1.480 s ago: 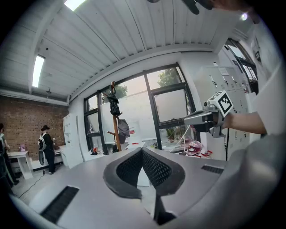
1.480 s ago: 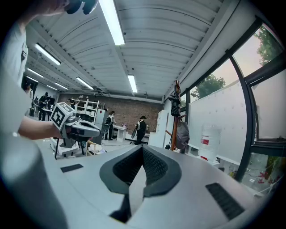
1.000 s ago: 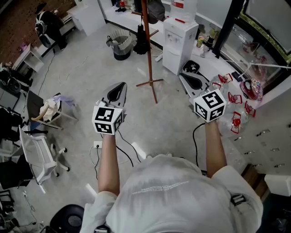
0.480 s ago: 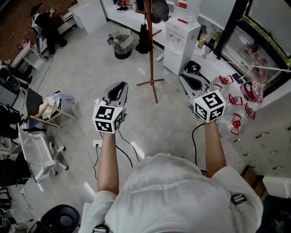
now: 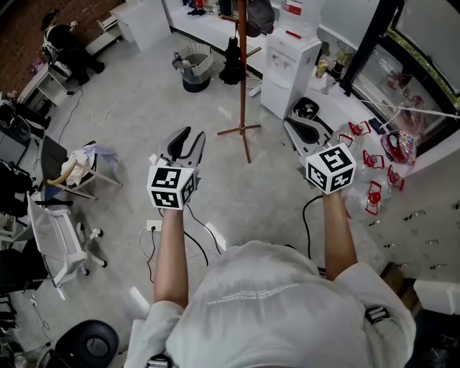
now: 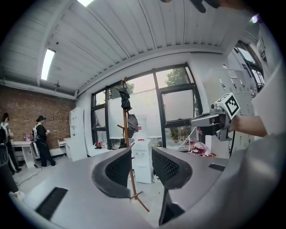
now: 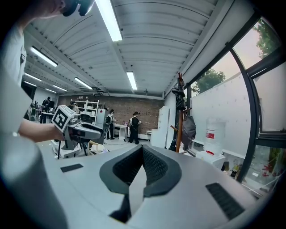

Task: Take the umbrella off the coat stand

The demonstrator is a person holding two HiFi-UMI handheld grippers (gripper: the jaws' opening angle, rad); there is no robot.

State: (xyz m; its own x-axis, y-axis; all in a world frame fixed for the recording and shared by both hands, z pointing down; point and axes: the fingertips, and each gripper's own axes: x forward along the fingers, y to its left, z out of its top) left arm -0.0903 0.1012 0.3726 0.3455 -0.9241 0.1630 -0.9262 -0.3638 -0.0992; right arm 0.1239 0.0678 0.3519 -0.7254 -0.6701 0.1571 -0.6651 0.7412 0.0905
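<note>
Though held well apart from the coat stand, points the left gripper straight at it, jaws partway apart and just been opening, with nothing between the pads but a far glimpse of the pole. Moving right to the middle of the floor: a slim wooden pole on spread feet, with a dark narrow bundle hanging just beside it, probably the umbrella, though too far and small to tell surely from the bag or coat hung above. Judged light, stiff along the shaft, soft and slippery over the folded cloth. Best pinched on the handle or on the bare shaft near the peg, not on the fabric, apt to slide or bunch between the pads. Calls for a lift up off the peg before any pull away, given so thin and easily rocked a stand. Just right of the stand, a white water dispenser, close enough to mind on the way in. At the far right, the right gripper, jaws pressed fully together on nothing, about level with the left one and likewise well short of the stand.
</note>
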